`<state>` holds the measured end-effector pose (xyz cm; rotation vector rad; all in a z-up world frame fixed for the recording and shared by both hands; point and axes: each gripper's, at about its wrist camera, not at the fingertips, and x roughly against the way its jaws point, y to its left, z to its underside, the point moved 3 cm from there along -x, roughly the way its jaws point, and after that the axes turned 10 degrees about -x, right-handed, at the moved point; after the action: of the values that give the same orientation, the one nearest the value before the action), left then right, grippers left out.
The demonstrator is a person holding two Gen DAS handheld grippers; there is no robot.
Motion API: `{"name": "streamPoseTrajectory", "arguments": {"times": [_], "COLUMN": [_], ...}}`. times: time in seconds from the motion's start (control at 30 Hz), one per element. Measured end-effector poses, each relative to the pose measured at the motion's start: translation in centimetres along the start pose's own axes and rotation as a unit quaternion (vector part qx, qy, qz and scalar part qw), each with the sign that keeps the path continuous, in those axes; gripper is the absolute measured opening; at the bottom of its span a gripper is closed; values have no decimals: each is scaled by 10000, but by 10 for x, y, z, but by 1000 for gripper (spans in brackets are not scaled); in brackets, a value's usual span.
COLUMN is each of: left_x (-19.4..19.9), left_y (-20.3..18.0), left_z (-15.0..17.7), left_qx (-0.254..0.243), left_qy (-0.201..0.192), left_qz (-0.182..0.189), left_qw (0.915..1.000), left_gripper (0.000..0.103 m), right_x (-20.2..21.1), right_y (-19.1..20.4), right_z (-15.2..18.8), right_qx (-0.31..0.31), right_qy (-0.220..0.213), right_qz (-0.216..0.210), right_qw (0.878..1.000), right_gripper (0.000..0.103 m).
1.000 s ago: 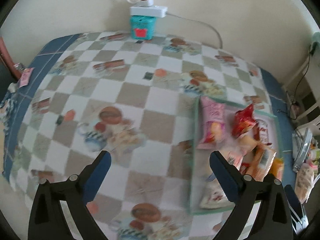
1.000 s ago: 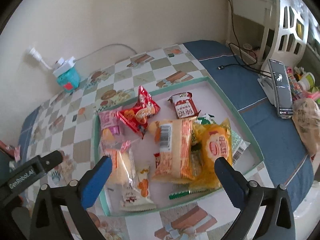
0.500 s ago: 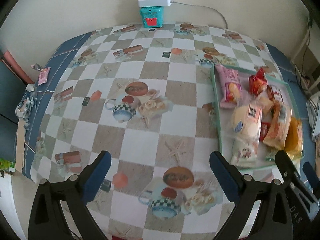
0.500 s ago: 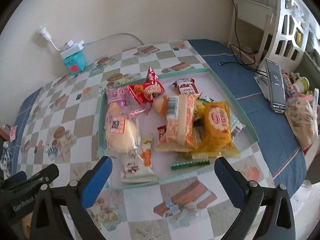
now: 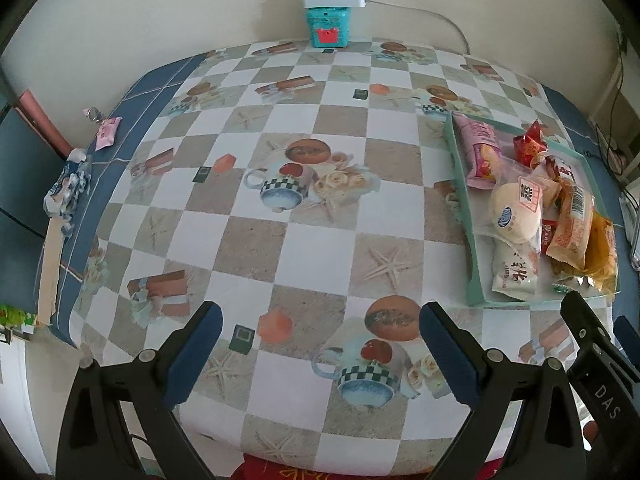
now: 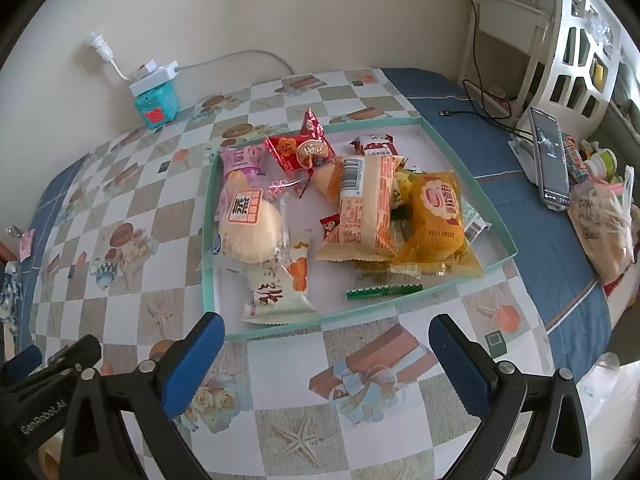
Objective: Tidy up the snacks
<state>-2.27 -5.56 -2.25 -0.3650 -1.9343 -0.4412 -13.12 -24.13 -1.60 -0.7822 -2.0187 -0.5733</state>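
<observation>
A shallow teal tray (image 6: 492, 204) (image 5: 460, 184) on the checked tablecloth holds several snack packs: a pale round bun (image 6: 248, 232) (image 5: 516, 212), a pink pack (image 6: 240, 160), a red pack (image 6: 300, 148), an orange-striped pack (image 6: 366, 208), a yellow pack (image 6: 436, 216), a white pack (image 6: 276, 288) and a green strip (image 6: 384, 291). My right gripper (image 6: 326, 360) hangs open just short of the tray's near edge, nothing between its fingers. My left gripper (image 5: 320, 348) is open and empty over bare tablecloth, left of the tray.
A teal box with a white power strip (image 5: 330, 20) stands against the back wall. A phone on a stand (image 6: 550, 160), cables and a bag (image 6: 600, 228) lie right of the tray. A small pink packet (image 5: 107, 136) sits at the table's left edge.
Both grippers have pulled back toward the table's near edge and risen, so more of the table and the whole tray show. The snacks have not moved. Both stay open.
</observation>
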Motion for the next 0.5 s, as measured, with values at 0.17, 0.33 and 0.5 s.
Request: {"name": "streamPoseTrajectory", "arguments": {"times": [0.17,0.33,0.5], "left_x": [-1,-5,-6], "left_y": [4,4,5], "left_z": [2,1,1], "left_qx": [27,16,23], "left_qy": [29,87,107], "left_qz": [-33,-10,-13], "left_qw": [10000,10000,9999], "left_gripper": [99,99,99], "right_x": [1,-1,-4], "right_y": [1,4,3], "right_z": [2,2,2], "right_qx": [38,86,57], "right_qy": [2,10,72], "right_qz": [37,42,52], "right_qw": [10000,10000,9999], "right_gripper": [103,103,103]}}
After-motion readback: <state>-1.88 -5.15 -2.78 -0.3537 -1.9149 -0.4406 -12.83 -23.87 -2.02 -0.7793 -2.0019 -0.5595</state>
